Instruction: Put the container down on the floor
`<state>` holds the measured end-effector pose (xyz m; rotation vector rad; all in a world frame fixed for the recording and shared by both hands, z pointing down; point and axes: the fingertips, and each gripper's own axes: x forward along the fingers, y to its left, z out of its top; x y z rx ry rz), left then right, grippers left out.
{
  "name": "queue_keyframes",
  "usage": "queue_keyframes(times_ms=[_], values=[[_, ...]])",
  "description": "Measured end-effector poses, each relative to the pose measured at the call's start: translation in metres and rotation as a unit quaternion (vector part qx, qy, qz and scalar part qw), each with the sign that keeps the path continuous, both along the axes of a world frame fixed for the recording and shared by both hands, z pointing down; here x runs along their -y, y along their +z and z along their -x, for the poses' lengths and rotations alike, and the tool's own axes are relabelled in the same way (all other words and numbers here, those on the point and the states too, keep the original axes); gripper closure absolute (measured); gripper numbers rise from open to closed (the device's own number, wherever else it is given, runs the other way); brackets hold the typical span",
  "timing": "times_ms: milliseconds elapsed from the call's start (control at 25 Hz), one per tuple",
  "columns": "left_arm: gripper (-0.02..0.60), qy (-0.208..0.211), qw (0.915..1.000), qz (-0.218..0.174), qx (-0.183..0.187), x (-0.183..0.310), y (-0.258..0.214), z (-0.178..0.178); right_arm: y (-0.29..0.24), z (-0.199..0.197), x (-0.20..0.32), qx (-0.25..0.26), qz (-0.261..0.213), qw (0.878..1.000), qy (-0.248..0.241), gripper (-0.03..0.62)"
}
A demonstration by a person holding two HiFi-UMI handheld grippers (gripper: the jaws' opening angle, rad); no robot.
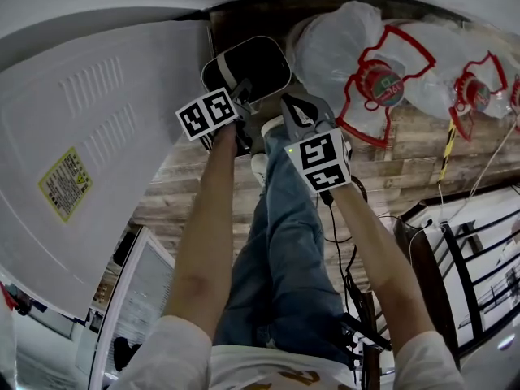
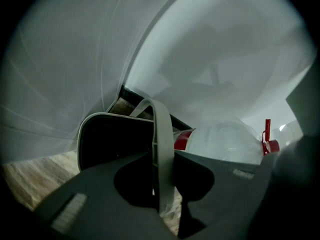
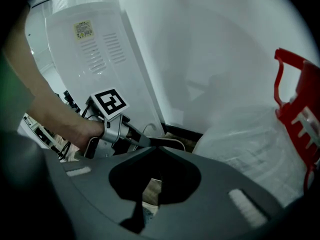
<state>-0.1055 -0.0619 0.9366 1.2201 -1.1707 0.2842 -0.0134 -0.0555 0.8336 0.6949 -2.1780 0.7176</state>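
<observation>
The container (image 1: 248,65) is a black bin with a white rim and a grey strap handle (image 2: 161,129). In the head view it is low over the wooden floor, just past the person's feet, and I cannot tell whether it touches the floor. My left gripper (image 1: 240,96) is shut on that handle, and the bin's dark opening (image 2: 112,139) is just beyond its jaws. My right gripper (image 1: 294,110) is close beside the bin's right side. Its jaws (image 3: 155,148) are shut with nothing visible between them, and the bin's rim (image 3: 172,141) lies just past the tips.
A big white appliance (image 1: 97,153) stands on the left, close to the bin. Plastic-wrapped water jugs with red handles (image 1: 357,63) lie to the right along the wall. The floor (image 1: 406,153) is wooden planks. A black metal rack (image 1: 463,258) and cables are at the lower right.
</observation>
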Motion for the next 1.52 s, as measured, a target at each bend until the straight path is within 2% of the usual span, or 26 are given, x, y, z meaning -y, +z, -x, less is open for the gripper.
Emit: queue_keyframes(times_ms=[160,280,400,600,920,1080,1520], values=[[0.526,-0.014,0.9993,0.03,0.019,-0.012,0.003,0.009,-0.003,0.004,-0.006,0.007,0.01,1.0,-0.009,0.569],[0.526,-0.022,0.9968,0.054,0.055,-0.021,0.007,0.02,-0.002,0.002,-0.008,0.007,0.014,1.0,-0.011,0.569],[0.526,-0.012,0.9919,0.084,0.094,-0.033,0.013,0.031,0.0,0.001,-0.01,0.006,0.017,1.0,-0.009,0.569],[0.525,-0.001,0.9845,0.115,0.133,-0.051,0.018,0.044,0.002,0.002,-0.011,0.007,0.018,1.0,-0.01,0.569],[0.44,0.02,0.9684,0.166,0.185,-0.075,0.022,0.065,0.0,0.006,-0.007,0.007,0.021,1.0,-0.011,0.569],[0.4,0.028,0.9628,0.188,0.192,-0.084,0.022,0.07,-0.003,0.008,-0.008,0.009,0.034,0.999,-0.007,0.569],[0.344,0.037,0.9617,0.206,0.177,-0.092,0.01,0.069,-0.024,0.015,-0.012,0.032,0.066,0.997,0.01,0.569]])
